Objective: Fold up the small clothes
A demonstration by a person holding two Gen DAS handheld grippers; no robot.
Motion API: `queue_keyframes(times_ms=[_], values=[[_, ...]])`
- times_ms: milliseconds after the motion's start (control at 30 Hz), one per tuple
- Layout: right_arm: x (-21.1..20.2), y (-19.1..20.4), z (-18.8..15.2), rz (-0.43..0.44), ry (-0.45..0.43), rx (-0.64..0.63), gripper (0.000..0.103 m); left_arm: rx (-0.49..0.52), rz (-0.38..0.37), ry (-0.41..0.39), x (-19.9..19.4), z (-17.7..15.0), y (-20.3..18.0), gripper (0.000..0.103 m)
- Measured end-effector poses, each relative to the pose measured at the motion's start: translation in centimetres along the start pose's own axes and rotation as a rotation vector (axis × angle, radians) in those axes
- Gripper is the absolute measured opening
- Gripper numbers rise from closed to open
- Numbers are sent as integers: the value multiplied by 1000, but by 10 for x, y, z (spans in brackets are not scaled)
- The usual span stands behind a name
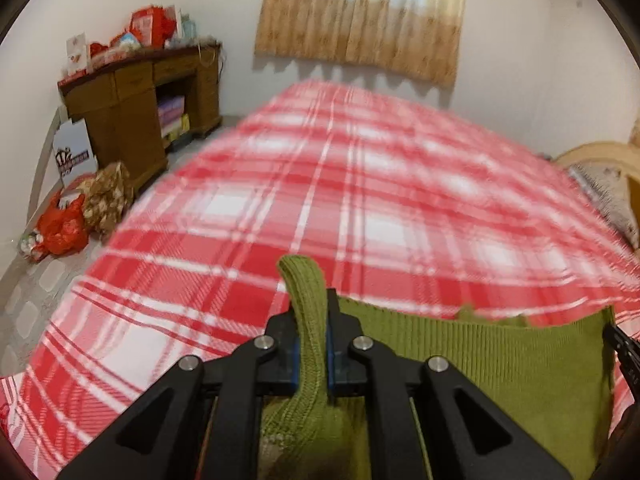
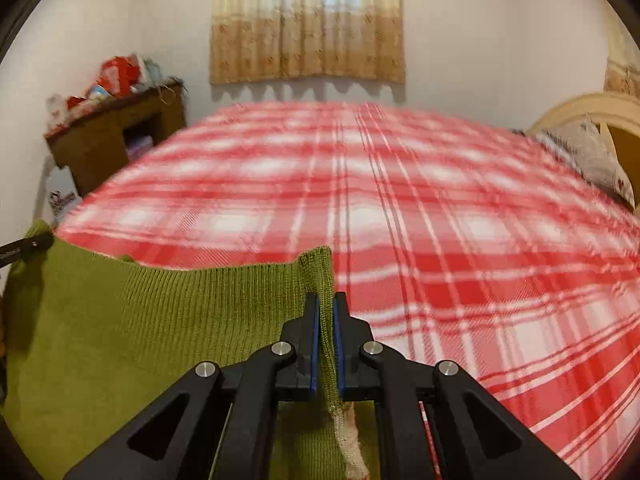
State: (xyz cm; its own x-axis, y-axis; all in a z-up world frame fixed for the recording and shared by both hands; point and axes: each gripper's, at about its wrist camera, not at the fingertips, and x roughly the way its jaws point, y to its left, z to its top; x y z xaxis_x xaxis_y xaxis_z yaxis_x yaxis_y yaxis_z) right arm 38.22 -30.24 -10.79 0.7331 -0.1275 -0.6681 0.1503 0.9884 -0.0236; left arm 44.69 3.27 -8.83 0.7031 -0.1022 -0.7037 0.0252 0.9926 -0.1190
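Over the red plaid bed [image 1: 360,184], both grippers hold up one green knit garment [image 1: 520,360].
The left gripper [image 1: 311,312] is clamped on a bunched corner of it; the right gripper [image 2: 326,312] pinches the opposite edge, so the knit hangs stretched between them just above the bedspread.

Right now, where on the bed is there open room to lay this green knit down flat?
The plaid bedspread lies bare ahead of both grippers, from the green knit out to the curtained wall. It is crowded at the right by the pillow and headboard, and off the left edge by the cluttered desk and floor bags.
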Motion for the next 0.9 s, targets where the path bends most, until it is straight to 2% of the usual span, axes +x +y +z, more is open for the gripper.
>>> queue_keyframes(times_ms=[100,233,267,300,333,400,433,467,533,600,767,833,900], values=[[5,-8,-1,2,24,40,6,-35,12,97,21,-4,6,13],[19,-11,-4,-23,106,58,6,-46,23,126,25,-4,9,18],[20,-11,-4,-23,115,58,9,-39,31,130,26,-4,6,18],[20,-13,-5,-31,118,59,14,-30,42,132,26,-3,4,19],[19,-14,-6,-50,121,67,24,-21,47,133,25,-3,2,21],[11,-21,-7,-84,123,107,42,-1,77,133,14,-1,1,33],[2,-28,-9,-95,109,138,43,9,91,125,5,-1,1,43],[-21,-36,-14,-151,54,177,43,24,87,93,-14,-2,2,48],[-61,-42,-24,-220,-52,194,43,60,62,44,-45,-7,6,53],[-98,-35,-37,-150,-98,159,43,93,54,16,-74,-20,6,55],[-139,14,-83,56,-39,14,42,128,6,13,-124,-86,-11,55],[-152,32,-103,75,-47,-19,42,159,23,-1,-136,-113,-21,55],[-158,42,-117,43,-56,-48,42,179,60,-7,-142,-130,-30,55]])
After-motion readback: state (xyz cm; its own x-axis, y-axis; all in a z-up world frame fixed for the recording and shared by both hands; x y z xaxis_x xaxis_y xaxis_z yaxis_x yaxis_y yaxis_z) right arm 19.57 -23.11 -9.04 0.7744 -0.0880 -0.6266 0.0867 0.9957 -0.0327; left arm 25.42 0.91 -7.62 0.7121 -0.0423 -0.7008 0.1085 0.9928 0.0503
